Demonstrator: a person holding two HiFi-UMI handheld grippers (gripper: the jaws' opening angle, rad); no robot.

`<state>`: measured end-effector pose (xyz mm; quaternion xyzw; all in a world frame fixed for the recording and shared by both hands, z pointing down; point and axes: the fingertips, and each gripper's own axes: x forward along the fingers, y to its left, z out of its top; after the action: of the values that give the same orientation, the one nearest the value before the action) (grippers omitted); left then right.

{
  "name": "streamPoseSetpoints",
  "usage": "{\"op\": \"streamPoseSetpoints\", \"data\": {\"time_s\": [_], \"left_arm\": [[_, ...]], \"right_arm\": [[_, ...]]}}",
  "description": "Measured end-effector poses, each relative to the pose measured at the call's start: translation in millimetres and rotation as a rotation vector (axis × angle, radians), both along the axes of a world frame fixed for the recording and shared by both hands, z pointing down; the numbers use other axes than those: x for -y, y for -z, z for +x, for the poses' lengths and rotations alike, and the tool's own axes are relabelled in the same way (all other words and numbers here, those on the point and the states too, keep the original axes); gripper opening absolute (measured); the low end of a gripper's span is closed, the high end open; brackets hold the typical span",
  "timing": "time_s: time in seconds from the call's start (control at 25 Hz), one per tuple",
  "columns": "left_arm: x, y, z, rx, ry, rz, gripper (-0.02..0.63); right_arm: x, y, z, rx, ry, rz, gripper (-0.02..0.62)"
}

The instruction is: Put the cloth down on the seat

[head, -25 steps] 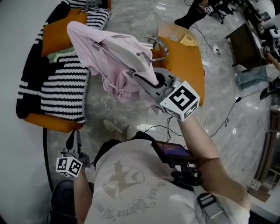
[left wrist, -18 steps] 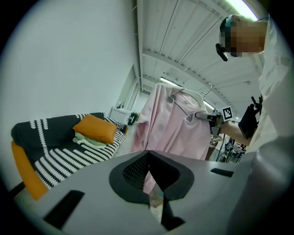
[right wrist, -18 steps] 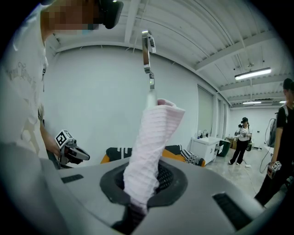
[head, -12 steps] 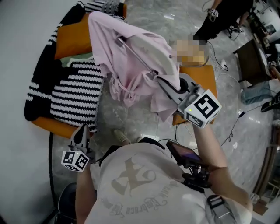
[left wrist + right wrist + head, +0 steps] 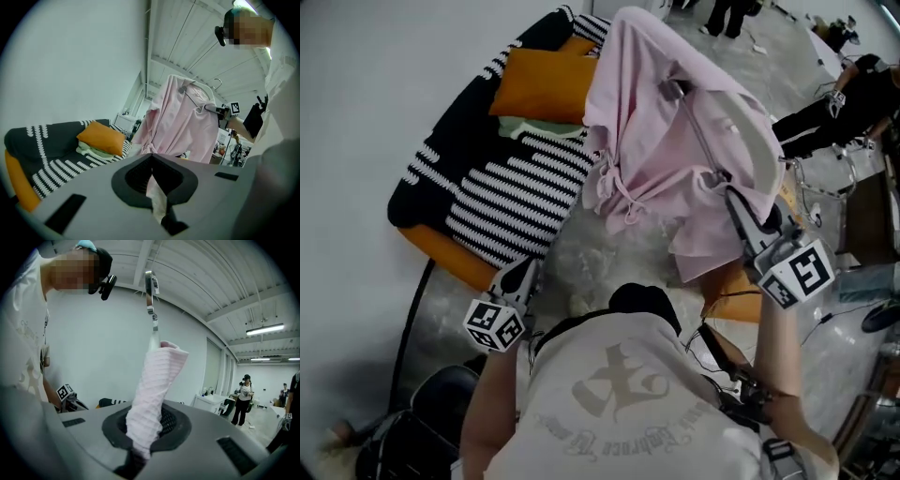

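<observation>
A pink cloth [image 5: 656,141] hangs on a white hanger with a metal hook [image 5: 150,287], raised above the floor beside the seat. My right gripper [image 5: 739,208] is shut on the cloth's lower right part, and ribbed pink fabric [image 5: 152,390] rises straight out of its jaws. The seat [image 5: 441,246] is a long orange bench under a black-and-white striped blanket [image 5: 516,197], at the upper left. My left gripper [image 5: 525,277] hovers low near the seat's front edge, apart from the cloth [image 5: 183,126], its jaws together with nothing held.
An orange cushion [image 5: 539,80] and a folded pale green cloth [image 5: 539,127] lie on the seat's far end. A second orange seat [image 5: 731,300] shows under the hanging cloth. People stand at the back right [image 5: 825,103]. A dark chair [image 5: 431,412] is at the lower left.
The right gripper has carried the cloth and hanger upward and rightward in the picture. The left gripper has shifted up toward the seat's front edge. The head view has swung round.
</observation>
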<state>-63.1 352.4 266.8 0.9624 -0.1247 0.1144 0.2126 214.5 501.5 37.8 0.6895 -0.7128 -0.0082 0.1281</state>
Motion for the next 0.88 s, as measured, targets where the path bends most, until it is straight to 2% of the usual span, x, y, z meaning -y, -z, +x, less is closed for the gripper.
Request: {"op": "streamPoseSetpoints", "data": {"time_s": [0.12,0.28,0.56,0.88], "left_arm": [[14.6,-9.8,-1.4,-0.021,0.054,-0.033,0.011],[-2.3,-10.8,-1.1,-0.026,0.120,-0.073,0.011],[-25.8,-6.0,13.3,-0.020,0.210,-0.082,0.011],[-6.3,-1.1,74.9,0.024,0.218,-0.068,0.011]], "right_arm": [[24.5,2.3,8.2,-0.012,0.021,0.001,0.034],[17.7,19.4,15.9,-0.011,0.066,0.016,0.034],[19.0,37.5,23.8,-0.038,0.223,0.050,0.034],[64.5,40.0,50.2,-0.055,0.415,0.082,0.034]]}}
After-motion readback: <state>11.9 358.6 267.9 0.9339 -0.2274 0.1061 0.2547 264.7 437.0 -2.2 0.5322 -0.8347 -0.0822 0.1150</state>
